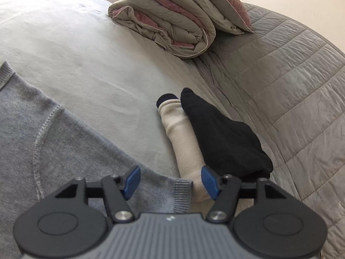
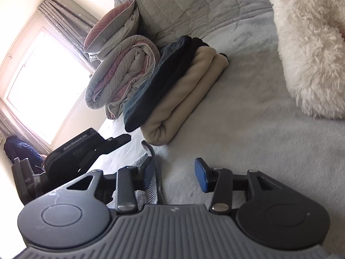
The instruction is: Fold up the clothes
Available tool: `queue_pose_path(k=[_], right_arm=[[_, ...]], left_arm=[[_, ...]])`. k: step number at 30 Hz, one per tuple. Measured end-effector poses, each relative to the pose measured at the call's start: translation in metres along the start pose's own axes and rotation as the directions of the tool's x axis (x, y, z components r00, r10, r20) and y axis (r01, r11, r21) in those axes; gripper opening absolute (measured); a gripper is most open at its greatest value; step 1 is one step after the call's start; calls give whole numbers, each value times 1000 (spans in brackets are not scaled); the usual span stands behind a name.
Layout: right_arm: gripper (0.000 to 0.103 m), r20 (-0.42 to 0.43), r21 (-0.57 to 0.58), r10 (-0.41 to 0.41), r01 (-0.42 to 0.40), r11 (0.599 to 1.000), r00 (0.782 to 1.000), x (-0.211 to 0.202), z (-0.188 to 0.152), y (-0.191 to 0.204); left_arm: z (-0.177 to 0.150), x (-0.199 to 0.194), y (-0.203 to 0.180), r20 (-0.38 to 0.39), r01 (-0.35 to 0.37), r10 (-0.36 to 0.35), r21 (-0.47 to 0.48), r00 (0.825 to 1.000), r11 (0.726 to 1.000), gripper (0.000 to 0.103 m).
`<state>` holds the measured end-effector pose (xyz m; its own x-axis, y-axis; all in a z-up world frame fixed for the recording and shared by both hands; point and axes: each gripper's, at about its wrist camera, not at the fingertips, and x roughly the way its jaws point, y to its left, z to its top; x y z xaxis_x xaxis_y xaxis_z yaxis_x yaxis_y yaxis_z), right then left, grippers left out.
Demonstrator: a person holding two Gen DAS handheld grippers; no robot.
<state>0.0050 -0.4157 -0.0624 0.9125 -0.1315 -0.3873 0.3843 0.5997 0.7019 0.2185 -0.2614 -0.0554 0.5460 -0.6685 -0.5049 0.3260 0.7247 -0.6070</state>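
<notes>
Grey knit sweater [image 1: 54, 142] lies flat at lower left on the bed [image 1: 86, 54], presumably released for folding; left gripper [image 1: 170, 181] and right gripper [image 2: 175, 176] jaws both stand apart, pressing nothing.

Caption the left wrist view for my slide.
Open left tool above grey sweater's cuff, beside folded cream and black clothes.
</notes>
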Motion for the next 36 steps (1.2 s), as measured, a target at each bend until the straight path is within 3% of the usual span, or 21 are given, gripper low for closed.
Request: queue_pose_path(k=[4, 7, 10, 13, 15, 18, 20, 25, 28, 33, 34, 36], right_arm=[[46, 31, -80, 33, -30, 996, 999, 0, -1, 8], [46, -10, -159, 102, -103, 982, 995, 11, -1, 16], [46, -110, -213, 213, -232, 949, 971, 26, -5, 22], [46, -229, -209, 280, -328, 921, 932, 43, -9, 23], [46, -269, -200, 284, -342, 918, 920, 51, -11, 23], [46, -292, -211, 238, -305, 929, 926, 58, -11, 21], [40, -292, -218, 219, -288, 932, 931, 59, -10, 20], [46, -279, -273, 201, -278, 921, 939, 53, -13, 27], [47, -278, -360, 192, -287, 888, 941, 50, -16, 38], [47, -297, -540, 181, -322, 778, 937, 53, -35, 75], [47, -318, -560, 183, -340, 755, 930, 56, -39, 83], [47, -360, -596, 185, -378, 708, 914, 61, -48, 99]], left_arm=[[11, -29, 13, 40, -53, 52, 21, 998, 998, 63], [19, -51, 26, 82, -127, 123, 48, 989, 991, 63], [23, -72, 44, 123, -219, 208, 81, 970, 972, 64], [25, -92, 66, 155, -299, 283, 95, 947, 950, 63], [26, -105, 82, 169, -341, 323, 89, 931, 936, 64], [27, -125, 106, 185, -397, 379, 69, 907, 915, 64], [28, -139, 125, 195, -434, 417, 53, 888, 899, 64], [32, -173, 169, 227, -519, 503, 15, 834, 854, 64], [36, -190, 195, 238, -557, 540, 5, 808, 831, 64], [52, -207, 229, 249, -604, 572, 74, 782, 793, 64], [57, -206, 232, 252, -618, 581, 100, 774, 780, 64], [68, -201, 238, 266, -676, 628, 165, 731, 718, 64]])
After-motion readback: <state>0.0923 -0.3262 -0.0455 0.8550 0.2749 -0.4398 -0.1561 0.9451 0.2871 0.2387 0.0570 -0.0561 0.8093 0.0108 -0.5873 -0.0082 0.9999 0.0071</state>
